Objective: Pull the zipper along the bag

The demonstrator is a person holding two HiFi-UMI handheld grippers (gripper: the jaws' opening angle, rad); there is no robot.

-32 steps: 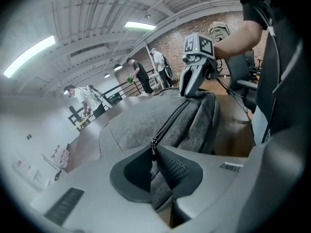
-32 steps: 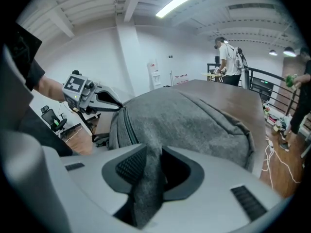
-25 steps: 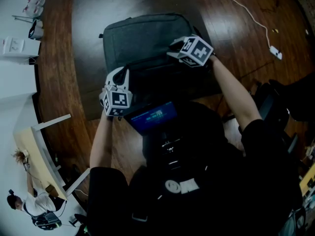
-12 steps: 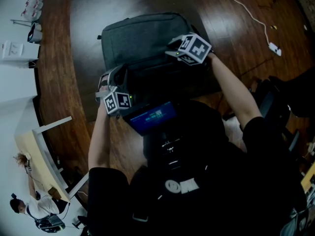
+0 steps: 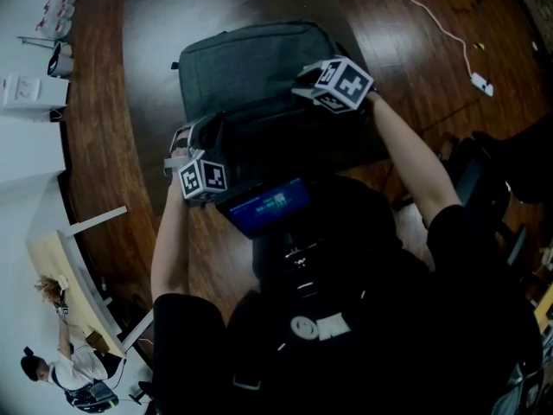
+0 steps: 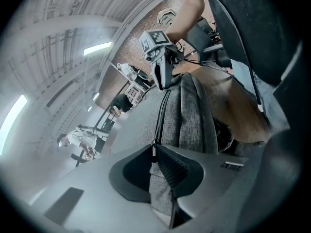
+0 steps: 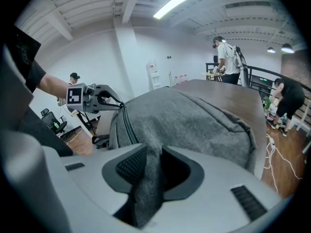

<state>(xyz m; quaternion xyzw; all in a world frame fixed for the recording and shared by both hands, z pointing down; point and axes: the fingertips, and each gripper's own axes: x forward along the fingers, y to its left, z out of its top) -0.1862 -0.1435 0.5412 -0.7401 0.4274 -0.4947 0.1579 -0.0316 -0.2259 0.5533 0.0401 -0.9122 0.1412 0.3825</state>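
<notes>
Left fingers [image 6: 172, 166], just eased slightly apart, pinch the zip pull [image 6: 153, 149] while right fingers [image 7: 130, 165] clamp the bag [image 7: 194, 120]; next we should draw it along, fabric kept taut.

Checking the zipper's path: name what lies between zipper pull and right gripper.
Left gripper view: only zipper track along the grey bag runs from zipper pull to right gripper.

A dark grey cloth bag [image 5: 251, 63] lies flat on a brown wooden table [image 5: 104, 145], with its long side towards the person. A thin black zipper [image 6: 163, 111] runs along its near edge. The small metal zipper pull [image 6: 153, 148] sits at the left end. Past the pull, the zipper looks shut. The cloth is bunched up near both ends.
</notes>
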